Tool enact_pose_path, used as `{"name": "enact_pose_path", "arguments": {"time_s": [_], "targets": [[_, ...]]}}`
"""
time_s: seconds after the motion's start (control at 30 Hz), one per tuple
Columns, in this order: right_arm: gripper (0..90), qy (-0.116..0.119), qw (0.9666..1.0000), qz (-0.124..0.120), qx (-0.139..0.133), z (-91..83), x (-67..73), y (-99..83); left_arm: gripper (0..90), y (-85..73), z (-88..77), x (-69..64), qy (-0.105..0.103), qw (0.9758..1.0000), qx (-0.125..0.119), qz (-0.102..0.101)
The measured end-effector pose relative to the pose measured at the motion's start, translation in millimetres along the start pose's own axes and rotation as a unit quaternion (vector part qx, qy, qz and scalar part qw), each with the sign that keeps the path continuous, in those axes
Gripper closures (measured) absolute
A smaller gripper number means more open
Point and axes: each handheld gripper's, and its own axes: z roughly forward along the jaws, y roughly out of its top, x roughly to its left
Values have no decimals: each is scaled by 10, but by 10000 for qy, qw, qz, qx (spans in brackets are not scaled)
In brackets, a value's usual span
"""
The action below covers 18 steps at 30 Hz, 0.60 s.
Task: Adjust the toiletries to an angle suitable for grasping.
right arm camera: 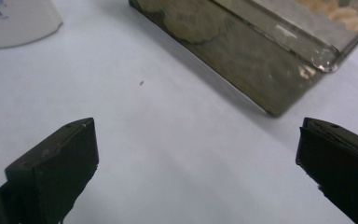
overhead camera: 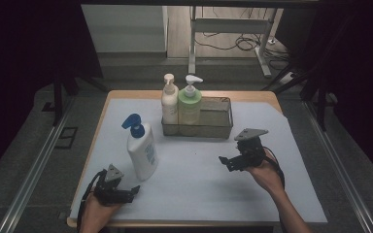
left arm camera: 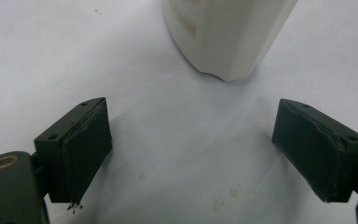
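A: What's nearest?

B: The left hand-held gripper (overhead camera: 132, 190), jaws spread, empty, low beside the blue-pump lotion bottle (overhead camera: 142, 148) standing on the worktop (overhead camera: 199, 179).

A: And farther?

B: The right hand-held gripper (overhead camera: 225, 162), also spread and empty. Two pump bottles (overhead camera: 180, 104) already stand in the wire basket (overhead camera: 222, 127); the lotion bottle likely remains.

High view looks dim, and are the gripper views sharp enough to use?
High view: dim, dark surround, only the table lit; blue-capped bottle readable. Left gripper view: brighter, the bottle's base soft and near the top edge, faint shadows under the open jaws. Right gripper view: basket wall mottled with reflections, slightly blurred.
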Motion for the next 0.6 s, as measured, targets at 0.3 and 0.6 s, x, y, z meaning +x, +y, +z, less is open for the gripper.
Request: {"name": "enact_pose_path", "arguments": {"time_s": [0.3,0.6], "targets": [[0,-134,9998,125,50,-121,-8,-314,142,2,-18,29,-1,10000,-21,-79],[0,-125,9993,321,116,-164,31,-620,185,-14,-80,129,141,9996,-116,-215]]}}
